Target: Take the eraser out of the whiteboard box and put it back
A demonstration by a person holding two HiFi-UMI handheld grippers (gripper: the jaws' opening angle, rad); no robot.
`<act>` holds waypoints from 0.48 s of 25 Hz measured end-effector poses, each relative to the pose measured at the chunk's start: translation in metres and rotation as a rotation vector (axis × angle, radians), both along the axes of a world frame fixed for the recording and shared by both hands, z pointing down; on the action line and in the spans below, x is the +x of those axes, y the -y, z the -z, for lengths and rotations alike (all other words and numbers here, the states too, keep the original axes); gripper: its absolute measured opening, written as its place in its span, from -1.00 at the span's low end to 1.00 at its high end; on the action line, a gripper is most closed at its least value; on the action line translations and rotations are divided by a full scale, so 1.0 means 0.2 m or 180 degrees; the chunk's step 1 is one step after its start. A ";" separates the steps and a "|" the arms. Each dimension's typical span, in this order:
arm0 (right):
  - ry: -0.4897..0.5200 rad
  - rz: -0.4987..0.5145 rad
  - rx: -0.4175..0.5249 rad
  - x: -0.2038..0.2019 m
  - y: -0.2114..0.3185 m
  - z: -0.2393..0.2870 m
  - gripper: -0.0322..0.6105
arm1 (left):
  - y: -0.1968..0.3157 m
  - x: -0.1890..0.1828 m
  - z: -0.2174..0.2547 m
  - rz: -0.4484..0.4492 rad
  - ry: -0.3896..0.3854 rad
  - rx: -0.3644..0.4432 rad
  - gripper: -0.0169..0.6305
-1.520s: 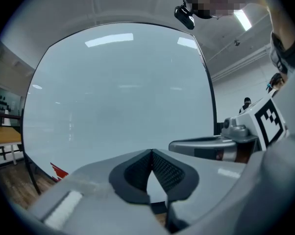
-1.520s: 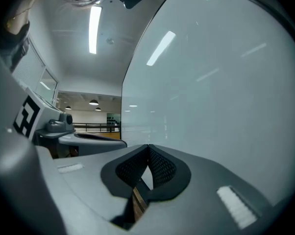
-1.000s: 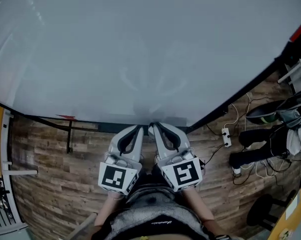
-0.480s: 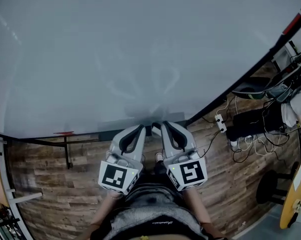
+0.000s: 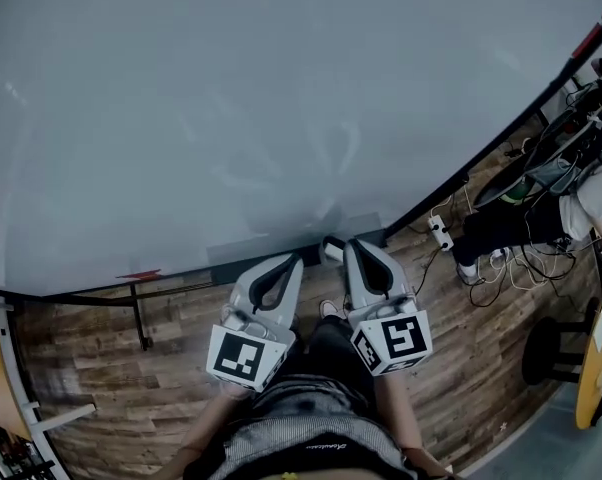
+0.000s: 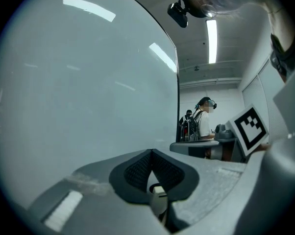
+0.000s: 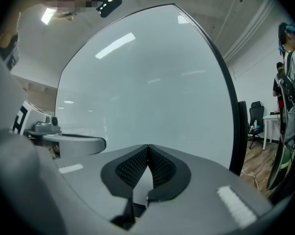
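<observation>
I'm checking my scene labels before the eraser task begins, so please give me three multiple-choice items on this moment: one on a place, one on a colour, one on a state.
1. Where does the white power strip lie?
A. on the brown wood-plank floor, right of the large white whiteboard
B. on the whiteboard's ledge
C. between the left gripper's jaws

2. What colour is the floor?
A. grey
B. brown
C. green

3. How do the grey right gripper's jaws stand?
A. wide apart
B. closed on an eraser
C. together, with nothing between them

Answers:
1 A, as the strip lies on the planks among cables beside the board's right edge.
2 B, as the head view shows brown planks.
3 C, as the right gripper view shows the pads meeting with nothing between them.
</observation>
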State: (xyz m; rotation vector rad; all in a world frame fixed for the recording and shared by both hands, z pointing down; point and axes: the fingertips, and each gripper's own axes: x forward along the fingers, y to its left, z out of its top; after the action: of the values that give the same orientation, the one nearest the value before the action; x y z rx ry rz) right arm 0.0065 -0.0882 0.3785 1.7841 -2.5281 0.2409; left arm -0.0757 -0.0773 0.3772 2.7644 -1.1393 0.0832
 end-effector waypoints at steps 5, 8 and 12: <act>-0.0024 0.0112 0.0025 -0.03 -0.02 -0.01 -0.89 | 0.00 -0.02 -0.03 0.0043 0.0036 -0.0068 -0.94; -0.0045 0.0206 0.0020 0.00 0.00 0.01 -0.89 | 0.01 0.01 0.00 0.0140 0.0054 -0.0018 -0.94; -0.0069 0.0275 0.0065 0.04 0.03 0.02 -0.89 | 0.01 0.09 0.01 0.0154 0.0062 0.0003 -0.94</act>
State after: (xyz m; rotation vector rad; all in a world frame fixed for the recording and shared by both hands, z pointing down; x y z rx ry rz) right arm 0.0151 -0.0934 0.3743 1.6697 -2.5939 0.1924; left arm -0.0578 -0.0795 0.3749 2.7408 -1.2105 0.1046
